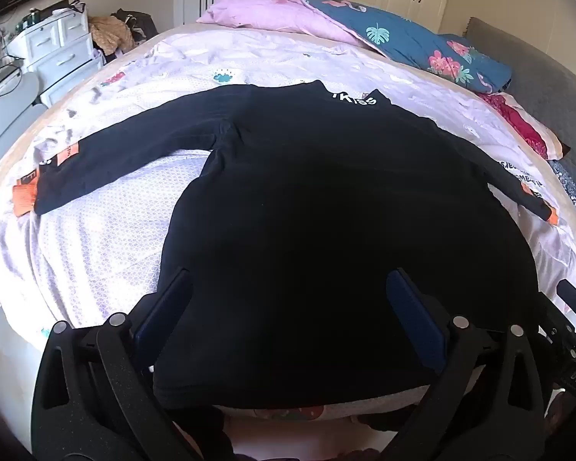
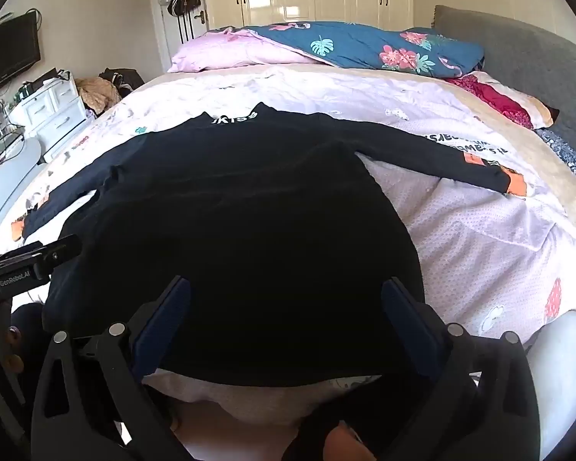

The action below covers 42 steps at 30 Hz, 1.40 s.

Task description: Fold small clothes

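A small black long-sleeved shirt (image 1: 307, 199) with orange cuffs and white lettering at the collar lies flat on the bed, sleeves spread to both sides; it also shows in the right wrist view (image 2: 230, 211). My left gripper (image 1: 288, 288) is open, its blue-padded fingers spread over the shirt's lower left part near the hem. My right gripper (image 2: 286, 296) is open, spread over the lower right part of the hem. The left gripper also shows in the right wrist view (image 2: 38, 261), and the right gripper's edge shows in the left wrist view (image 1: 572, 319).
The bed (image 1: 107, 238) has a pale patterned cover. A pink pillow (image 1: 265, 15) and a blue floral quilt (image 1: 422, 42) lie at the far side. A grey headboard (image 2: 518, 53) is at the right. White drawers (image 1: 57, 46) stand left of the bed.
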Tool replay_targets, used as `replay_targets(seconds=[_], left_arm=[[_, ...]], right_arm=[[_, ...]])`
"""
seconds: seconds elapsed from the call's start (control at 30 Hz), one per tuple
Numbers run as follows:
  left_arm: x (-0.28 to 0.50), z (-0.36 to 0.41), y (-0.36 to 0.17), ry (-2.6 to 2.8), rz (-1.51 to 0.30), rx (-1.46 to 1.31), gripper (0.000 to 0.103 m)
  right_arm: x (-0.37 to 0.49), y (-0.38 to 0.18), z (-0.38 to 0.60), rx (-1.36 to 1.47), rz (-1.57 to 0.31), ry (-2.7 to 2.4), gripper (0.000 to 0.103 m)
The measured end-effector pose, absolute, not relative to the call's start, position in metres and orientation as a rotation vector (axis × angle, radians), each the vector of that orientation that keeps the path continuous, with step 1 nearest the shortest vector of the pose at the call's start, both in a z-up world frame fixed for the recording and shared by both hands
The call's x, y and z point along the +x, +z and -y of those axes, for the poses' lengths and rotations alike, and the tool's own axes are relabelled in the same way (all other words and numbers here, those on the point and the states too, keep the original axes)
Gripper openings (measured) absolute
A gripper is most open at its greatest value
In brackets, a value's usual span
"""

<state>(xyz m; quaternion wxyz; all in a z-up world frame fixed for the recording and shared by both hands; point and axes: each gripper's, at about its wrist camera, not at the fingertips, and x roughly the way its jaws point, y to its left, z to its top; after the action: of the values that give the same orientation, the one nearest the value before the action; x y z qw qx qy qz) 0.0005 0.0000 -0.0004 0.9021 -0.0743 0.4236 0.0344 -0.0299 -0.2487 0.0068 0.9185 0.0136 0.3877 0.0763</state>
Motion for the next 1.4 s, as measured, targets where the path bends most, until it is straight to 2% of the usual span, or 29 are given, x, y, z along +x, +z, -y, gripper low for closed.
replay_targets(seconds=[1.4], left_arm=[[-0.003, 0.002, 0.001, 0.048, -0.856, -0.142, 0.095]], right_arm=[[-0.03, 0.01, 0.247, 0.014, -0.792, 0.122, 0.099]])
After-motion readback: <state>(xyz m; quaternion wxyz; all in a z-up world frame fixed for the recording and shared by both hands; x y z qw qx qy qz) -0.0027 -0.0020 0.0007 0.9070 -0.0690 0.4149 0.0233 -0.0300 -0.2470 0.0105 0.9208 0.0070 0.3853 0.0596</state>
